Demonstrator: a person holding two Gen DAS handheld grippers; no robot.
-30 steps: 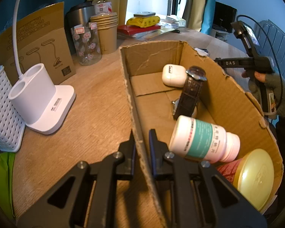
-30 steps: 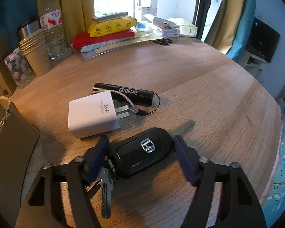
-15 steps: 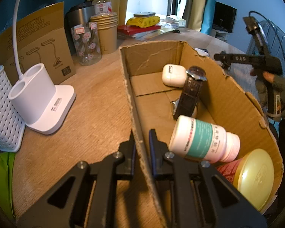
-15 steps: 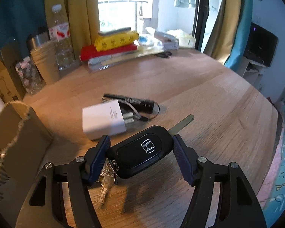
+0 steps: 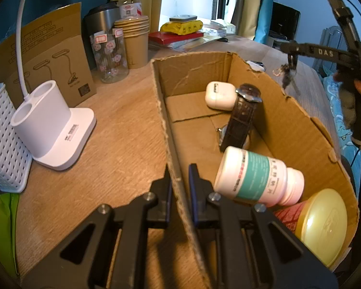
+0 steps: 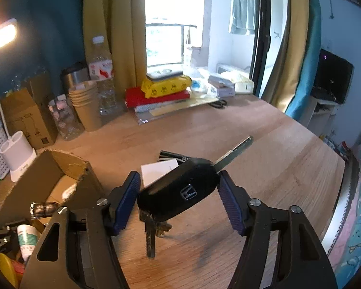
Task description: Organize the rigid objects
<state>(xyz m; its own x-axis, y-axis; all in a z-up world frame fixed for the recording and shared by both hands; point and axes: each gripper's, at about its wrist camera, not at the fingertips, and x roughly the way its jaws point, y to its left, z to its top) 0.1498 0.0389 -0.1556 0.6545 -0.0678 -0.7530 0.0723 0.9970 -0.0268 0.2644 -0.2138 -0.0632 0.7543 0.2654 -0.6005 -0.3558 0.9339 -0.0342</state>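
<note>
My right gripper (image 6: 179,198) is shut on a black car key (image 6: 180,192) with smaller keys hanging under it, held above the table to the right of the cardboard box (image 6: 67,166). The dangling keys also show in the left wrist view (image 5: 286,74), above the box's right wall. My left gripper (image 5: 179,183) is shut on the left wall of the box (image 5: 166,125). Inside the box lie a white earbud case (image 5: 220,95), a brown-strap watch (image 5: 243,118), a white and teal pill bottle (image 5: 257,175) and a jar with a yellow lid (image 5: 322,224).
A white charger (image 6: 157,171) and a black flashlight (image 6: 170,155) lie on the wooden table behind the key. A white lamp base (image 5: 50,130), a white basket (image 5: 0,139), a glass jar (image 5: 109,55) and paper cups (image 5: 134,43) stand left of the box. Books (image 6: 156,96) are piled at the back.
My right gripper has lifted the car key off the table and moved up and towards the box. The left gripper and box have not moved.
</note>
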